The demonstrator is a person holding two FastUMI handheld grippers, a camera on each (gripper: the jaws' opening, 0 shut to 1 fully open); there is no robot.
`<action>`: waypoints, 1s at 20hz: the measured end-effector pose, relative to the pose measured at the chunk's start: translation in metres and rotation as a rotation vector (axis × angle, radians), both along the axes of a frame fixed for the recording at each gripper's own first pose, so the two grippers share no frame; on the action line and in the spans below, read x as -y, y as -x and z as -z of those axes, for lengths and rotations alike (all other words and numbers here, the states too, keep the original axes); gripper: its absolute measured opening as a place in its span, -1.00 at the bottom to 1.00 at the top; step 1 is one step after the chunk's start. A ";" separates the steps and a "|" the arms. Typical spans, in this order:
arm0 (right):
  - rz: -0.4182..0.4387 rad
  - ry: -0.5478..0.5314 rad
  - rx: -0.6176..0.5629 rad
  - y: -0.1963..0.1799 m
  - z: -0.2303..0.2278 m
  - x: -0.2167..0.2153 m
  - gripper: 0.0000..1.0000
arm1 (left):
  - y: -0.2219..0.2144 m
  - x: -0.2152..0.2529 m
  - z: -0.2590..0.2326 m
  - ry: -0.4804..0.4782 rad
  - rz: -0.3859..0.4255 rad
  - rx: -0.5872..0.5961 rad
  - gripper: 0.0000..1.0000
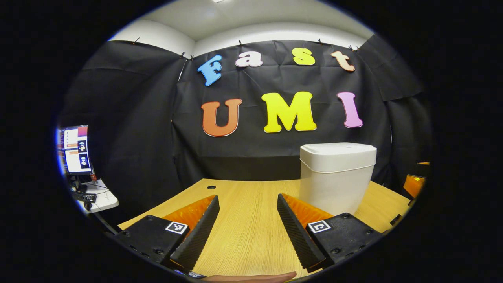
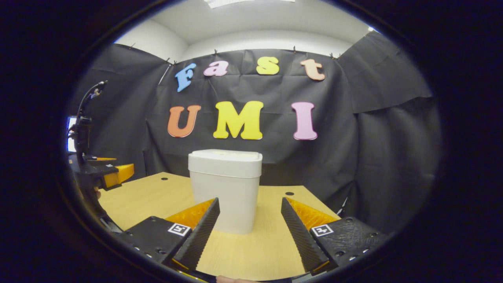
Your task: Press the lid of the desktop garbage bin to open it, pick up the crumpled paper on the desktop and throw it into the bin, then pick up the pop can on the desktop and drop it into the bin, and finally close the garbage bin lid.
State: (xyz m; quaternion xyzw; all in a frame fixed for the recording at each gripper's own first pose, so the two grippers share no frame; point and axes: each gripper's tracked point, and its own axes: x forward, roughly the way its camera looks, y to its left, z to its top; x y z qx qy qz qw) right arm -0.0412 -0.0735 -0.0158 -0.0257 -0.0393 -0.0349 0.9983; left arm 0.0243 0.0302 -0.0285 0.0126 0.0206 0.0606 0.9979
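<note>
Hovering low over the wooden desk (image 1: 247,220), the left gripper (image 1: 248,224) has its fingers spread and holds nothing; the right gripper (image 2: 249,230) is spread and empty too. The white garbage bin (image 2: 224,188) stands upright on the desk, ahead of both grippers, on the right in the left gripper view and left of middle in the right gripper view. Its lid (image 2: 224,156) looks flat and closed, so I judge that the lid press, the first step, is not yet done. The next move calls for one gripper to rise above the bin and push down on the lid.
</note>
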 end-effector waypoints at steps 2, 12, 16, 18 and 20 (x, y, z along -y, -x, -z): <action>0.006 0.011 0.054 0.014 -0.008 0.003 0.94 | 0.006 -0.001 -0.006 0.009 -0.006 0.019 0.90; 0.021 -0.015 0.053 0.014 0.008 0.016 0.96 | 0.007 0.013 -0.001 0.008 0.020 0.004 0.90; 0.038 -0.064 -0.012 0.004 0.022 0.031 0.90 | 0.006 0.015 0.000 0.011 0.022 0.000 0.90; 0.044 -0.087 -0.033 0.002 0.026 0.035 0.91 | 0.006 0.017 0.000 0.012 0.022 0.000 0.90; 0.040 -0.097 -0.041 0.002 0.027 0.034 0.90 | 0.007 0.018 0.000 0.012 0.025 -0.002 0.90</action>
